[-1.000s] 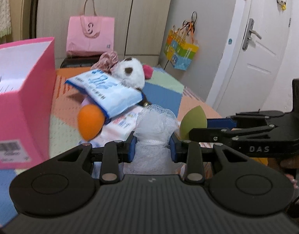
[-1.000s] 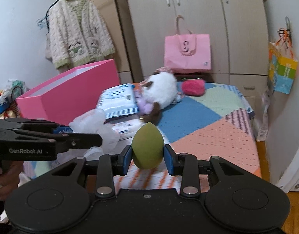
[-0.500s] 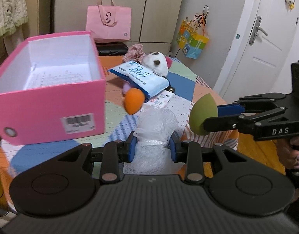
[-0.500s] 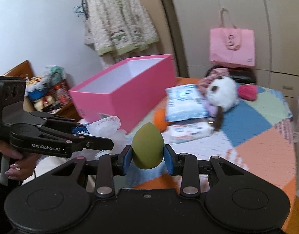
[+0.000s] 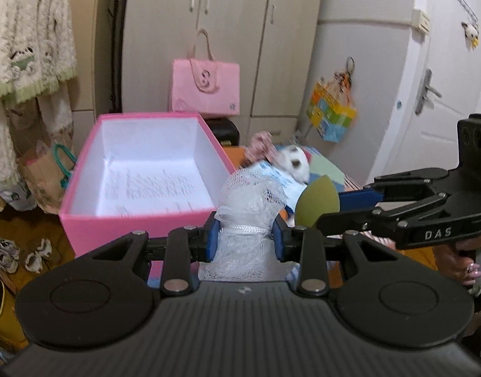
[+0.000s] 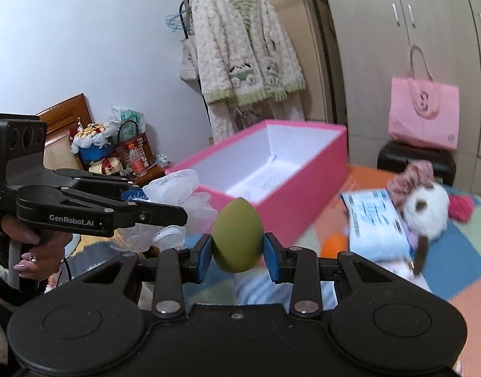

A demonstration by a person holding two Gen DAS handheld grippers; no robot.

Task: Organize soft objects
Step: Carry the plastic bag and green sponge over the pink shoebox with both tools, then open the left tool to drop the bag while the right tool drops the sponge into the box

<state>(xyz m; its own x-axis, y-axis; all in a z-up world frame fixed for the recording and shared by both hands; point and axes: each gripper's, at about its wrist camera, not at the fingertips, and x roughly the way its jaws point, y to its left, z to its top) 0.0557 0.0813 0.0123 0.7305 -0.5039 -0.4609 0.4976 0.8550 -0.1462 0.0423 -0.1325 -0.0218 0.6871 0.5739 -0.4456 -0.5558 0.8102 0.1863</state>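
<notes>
Ahead of you the pink box (image 5: 140, 169) has come into full view, open and empty — both loads have risen toward it: left gripper (image 5: 244, 241) clamps the mesh puff (image 5: 250, 201), right gripper (image 6: 237, 256) pinches the green sponge (image 6: 237, 235).

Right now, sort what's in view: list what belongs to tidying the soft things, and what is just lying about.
Job:
white mesh bath pouf, in left hand-held gripper
green makeup sponge, in right hand-held gripper
pink box
plush toy
tissue pack

Lying about:
pink tote bag
hanging fleece robe
</notes>
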